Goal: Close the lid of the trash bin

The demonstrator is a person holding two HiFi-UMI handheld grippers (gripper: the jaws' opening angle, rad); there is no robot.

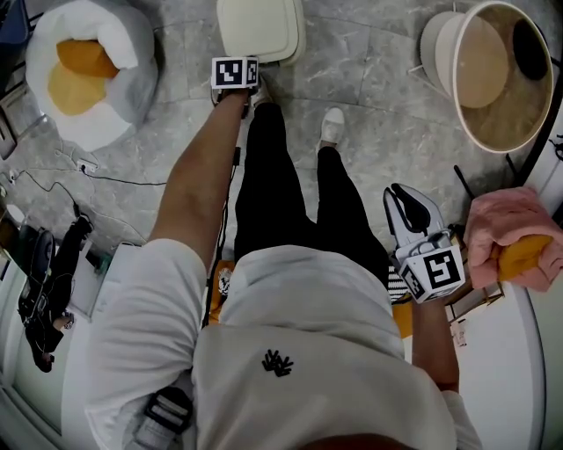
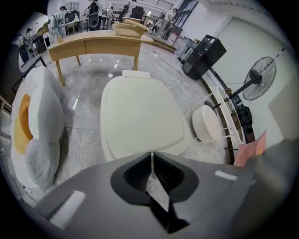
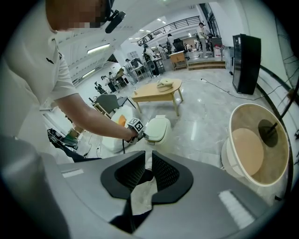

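Trash bin lid [image 2: 140, 116]: smooth cream plastic, matt. Floor [image 1: 378, 97]: glossy grey marble-look tile. Towel [image 1: 506, 224]: soft pink cloth; egg-shaped cushion [image 1: 106, 88]: plush fabric.

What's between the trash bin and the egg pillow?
Only bare marble floor lies between the trash bin and the egg pillow; the head view shows it.

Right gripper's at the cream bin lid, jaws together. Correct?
No, that is the left gripper, jaws together, at the cream bin lid; the head view shows it. The right gripper is back by the person's side.
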